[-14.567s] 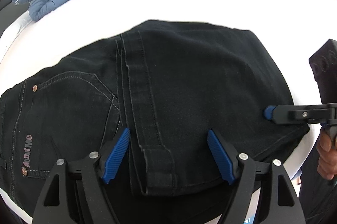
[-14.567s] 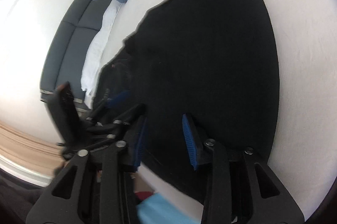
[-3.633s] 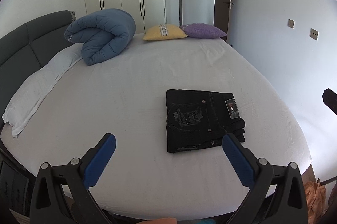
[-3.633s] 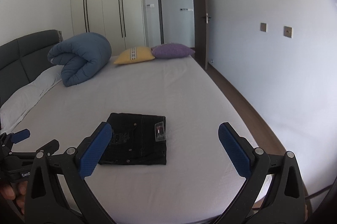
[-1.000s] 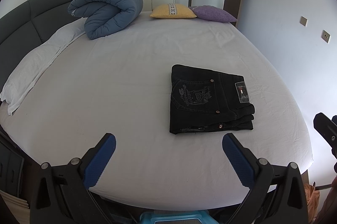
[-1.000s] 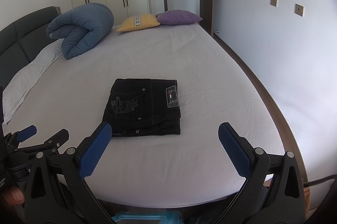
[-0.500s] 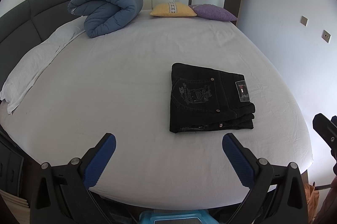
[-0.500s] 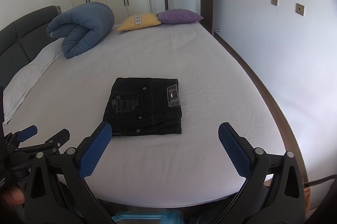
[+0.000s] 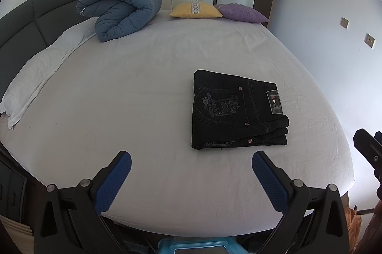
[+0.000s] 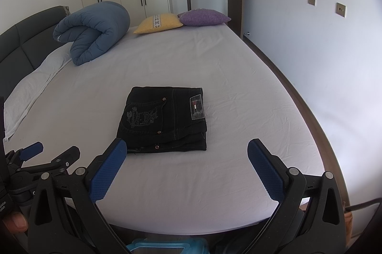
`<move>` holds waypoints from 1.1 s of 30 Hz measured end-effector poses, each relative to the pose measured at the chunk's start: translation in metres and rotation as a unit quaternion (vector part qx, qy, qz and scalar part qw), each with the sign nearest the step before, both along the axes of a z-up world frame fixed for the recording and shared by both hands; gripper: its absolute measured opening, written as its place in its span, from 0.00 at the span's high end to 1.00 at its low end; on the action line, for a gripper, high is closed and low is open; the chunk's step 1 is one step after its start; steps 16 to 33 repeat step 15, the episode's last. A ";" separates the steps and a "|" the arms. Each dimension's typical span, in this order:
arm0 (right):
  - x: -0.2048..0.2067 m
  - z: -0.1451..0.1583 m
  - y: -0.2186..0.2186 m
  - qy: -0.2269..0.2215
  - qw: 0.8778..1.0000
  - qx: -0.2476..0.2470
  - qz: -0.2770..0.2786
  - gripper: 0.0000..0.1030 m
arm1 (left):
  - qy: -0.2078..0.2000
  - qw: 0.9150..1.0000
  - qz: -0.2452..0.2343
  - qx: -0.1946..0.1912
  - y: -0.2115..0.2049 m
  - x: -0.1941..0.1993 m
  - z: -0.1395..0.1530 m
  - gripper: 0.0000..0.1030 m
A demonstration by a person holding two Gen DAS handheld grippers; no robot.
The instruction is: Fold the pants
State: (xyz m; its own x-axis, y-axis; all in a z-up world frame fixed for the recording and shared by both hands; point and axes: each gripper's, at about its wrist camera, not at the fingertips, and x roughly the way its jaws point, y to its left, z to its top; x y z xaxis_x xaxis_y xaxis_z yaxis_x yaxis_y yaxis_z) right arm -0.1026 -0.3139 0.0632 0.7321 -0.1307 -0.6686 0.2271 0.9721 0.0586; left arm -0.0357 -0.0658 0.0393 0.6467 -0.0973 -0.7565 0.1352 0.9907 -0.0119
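Pants (image 9: 235, 110): folded into a compact black stack on the bed (image 9: 143, 77), back pocket and label up.
Left claw (image 9: 191, 180): spread wide, empty, held off the near bed edge.
Right claw (image 10: 183, 172): spread wide, empty, likewise clear of the cloth.
Bearing: ahead of both; right of centre for left, slightly left for right.
Long axis: roughly crosswise.
Nearer: cannot tell.
Stage: folding looks done.
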 end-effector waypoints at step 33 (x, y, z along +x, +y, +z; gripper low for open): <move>-0.004 -0.006 0.003 0.002 1.000 0.001 0.000 0.00 | -0.007 1.000 0.006 0.009 -0.002 -0.001 -0.001 0.00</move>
